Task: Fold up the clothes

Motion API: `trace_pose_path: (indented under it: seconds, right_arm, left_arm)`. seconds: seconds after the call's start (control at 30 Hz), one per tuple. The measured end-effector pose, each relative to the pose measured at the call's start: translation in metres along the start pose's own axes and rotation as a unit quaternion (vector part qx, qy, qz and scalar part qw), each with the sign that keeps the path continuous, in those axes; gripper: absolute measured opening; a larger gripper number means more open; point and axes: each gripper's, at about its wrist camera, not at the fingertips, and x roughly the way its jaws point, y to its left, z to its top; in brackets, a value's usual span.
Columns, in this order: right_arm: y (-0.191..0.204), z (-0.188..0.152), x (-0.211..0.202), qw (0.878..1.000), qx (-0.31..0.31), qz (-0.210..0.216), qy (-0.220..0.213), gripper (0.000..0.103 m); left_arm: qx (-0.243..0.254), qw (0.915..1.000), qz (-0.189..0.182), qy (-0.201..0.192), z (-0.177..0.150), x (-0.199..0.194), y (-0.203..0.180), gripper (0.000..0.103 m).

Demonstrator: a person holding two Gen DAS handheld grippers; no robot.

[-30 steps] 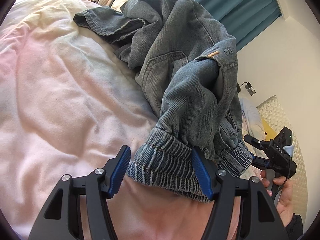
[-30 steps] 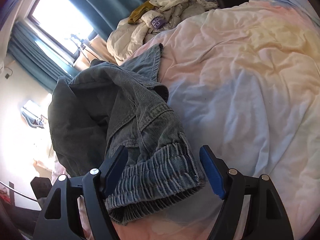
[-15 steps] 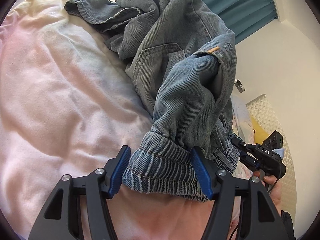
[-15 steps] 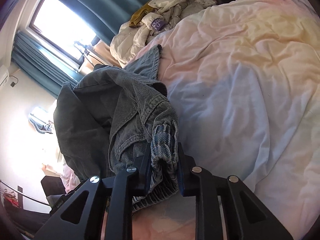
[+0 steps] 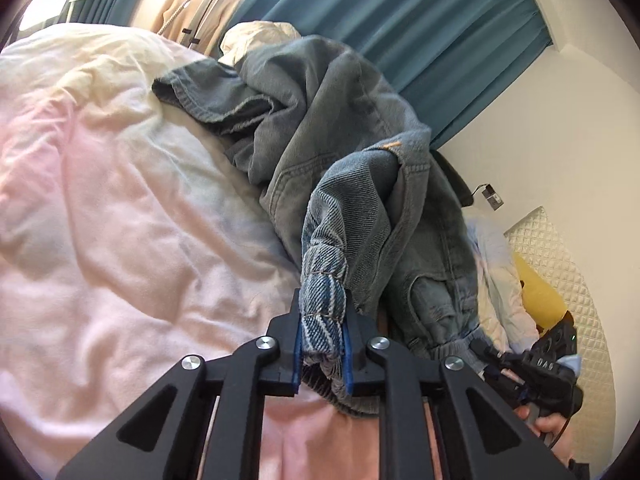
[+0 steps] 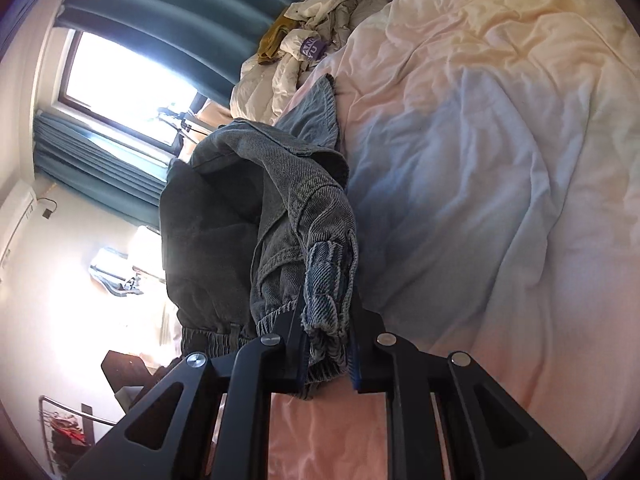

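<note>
A grey-blue denim garment [image 5: 340,120] lies bunched on the bed, and both grippers lift it by its elastic band. In the left wrist view my left gripper [image 5: 322,308] has its jaws closing, and its blue pads press a gathered fold of the band [image 5: 320,292]. In the right wrist view my right gripper [image 6: 326,312] is also closing, pinching another bunched part of the band [image 6: 326,276], while the rest of the denim [image 6: 240,200] hangs to the left. The right gripper [image 5: 492,356] and the hand holding it show at the lower right of the left wrist view.
A pink, cream and pale blue duvet [image 5: 120,220] [image 6: 480,160] covers the bed. A pile of light clothes [image 6: 320,32] sits at its far edge. Teal curtains [image 5: 440,20], a window [image 6: 120,68], a quilted headboard [image 5: 560,260] and a yellow item [image 5: 536,292] surround it.
The left jaws went from wide around the elastic band to clamped on it and rose. The right jaws clamped half a second earlier, then the gripper shifted and rolled with the denim.
</note>
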Motion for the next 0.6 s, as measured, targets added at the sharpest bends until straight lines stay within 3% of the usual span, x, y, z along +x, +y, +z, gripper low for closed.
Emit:
trace_pose_path:
  seconds: [0.17,0.37,0.6]
  right_arm:
    - [0.033,-0.057,-0.015,0.999,-0.023,0.031,0.000,0.013]
    - [0.095,-0.116,0.002,0.992,-0.046,0.106,0.041,0.013]
    - [0.204,-0.175,0.054,0.966,-0.095,0.216,0.109,0.013]
  left_arm:
    - [-0.006,0.9982,0.003,-0.060,0.037,-0.070,-0.004,0.013]
    - [0.008,0.9897,0.038,-0.138,0.107,-0.164,-0.024,0.013]
    - [0.068,0.9739,0.098,-0.193,0.183,-0.258,-0.022,0.013]
